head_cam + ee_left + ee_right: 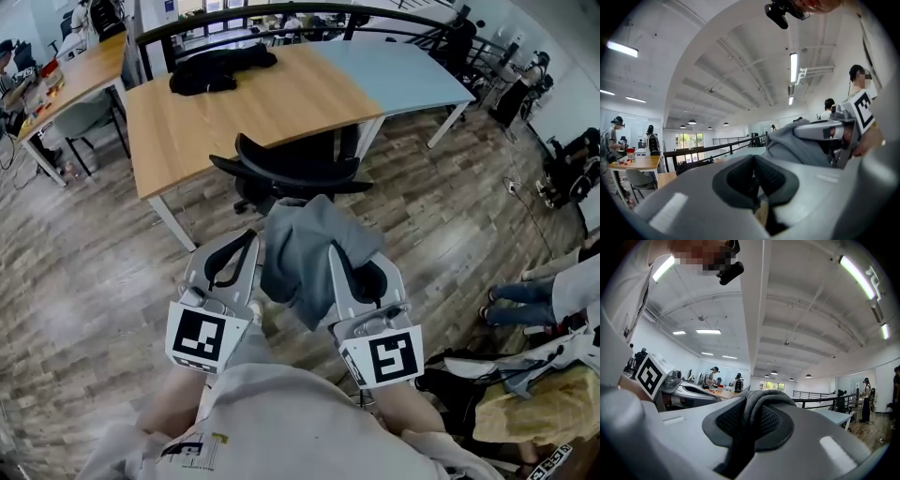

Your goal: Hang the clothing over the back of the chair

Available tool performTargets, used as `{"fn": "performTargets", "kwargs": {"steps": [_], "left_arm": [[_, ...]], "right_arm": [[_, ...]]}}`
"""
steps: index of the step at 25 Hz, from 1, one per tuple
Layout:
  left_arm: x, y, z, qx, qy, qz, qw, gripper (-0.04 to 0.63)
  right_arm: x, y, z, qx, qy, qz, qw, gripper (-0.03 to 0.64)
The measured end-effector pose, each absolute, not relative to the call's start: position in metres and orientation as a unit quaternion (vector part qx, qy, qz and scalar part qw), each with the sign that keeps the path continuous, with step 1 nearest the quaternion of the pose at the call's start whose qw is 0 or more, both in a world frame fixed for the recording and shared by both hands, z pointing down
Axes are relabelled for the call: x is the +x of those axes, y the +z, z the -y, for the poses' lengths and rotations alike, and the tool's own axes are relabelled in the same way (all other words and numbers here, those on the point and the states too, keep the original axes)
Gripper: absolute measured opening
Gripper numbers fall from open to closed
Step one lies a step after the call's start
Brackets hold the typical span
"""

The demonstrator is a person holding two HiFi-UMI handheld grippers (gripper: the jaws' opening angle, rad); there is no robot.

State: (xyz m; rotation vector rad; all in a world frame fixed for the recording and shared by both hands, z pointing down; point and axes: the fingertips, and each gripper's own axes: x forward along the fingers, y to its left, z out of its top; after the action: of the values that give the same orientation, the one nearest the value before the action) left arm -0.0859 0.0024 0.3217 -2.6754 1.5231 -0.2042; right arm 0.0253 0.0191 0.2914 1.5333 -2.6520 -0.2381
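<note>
A grey garment (309,253) hangs in the air between my two grippers, just in front of a black office chair (291,173) whose back faces me. My right gripper (345,251) is shut on a fold of it; in the right gripper view the grey cloth (761,404) bulges up between the black pads. My left gripper (248,246) sits beside the garment's left edge. Its pads (771,180) meet, and no cloth shows between them. Both grippers point level toward the chair.
The chair stands at a wooden table (281,103) with a pale blue section (394,70). A black garment (220,67) lies on the table's far side. A person's legs (525,300) and bags (525,394) are at the right. Another desk (80,70) stands far left.
</note>
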Motion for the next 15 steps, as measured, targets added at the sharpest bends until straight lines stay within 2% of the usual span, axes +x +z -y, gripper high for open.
{"fn": "performTargets", "kwargs": {"steps": [15], "left_arm": [[-0.110,0.281,0.148,-0.890,-0.054,-0.449,0.047,0.000]], "right_arm": [[0.003,0.226,0.118,0.549,-0.125,0.827,0.010,0.046]]}}
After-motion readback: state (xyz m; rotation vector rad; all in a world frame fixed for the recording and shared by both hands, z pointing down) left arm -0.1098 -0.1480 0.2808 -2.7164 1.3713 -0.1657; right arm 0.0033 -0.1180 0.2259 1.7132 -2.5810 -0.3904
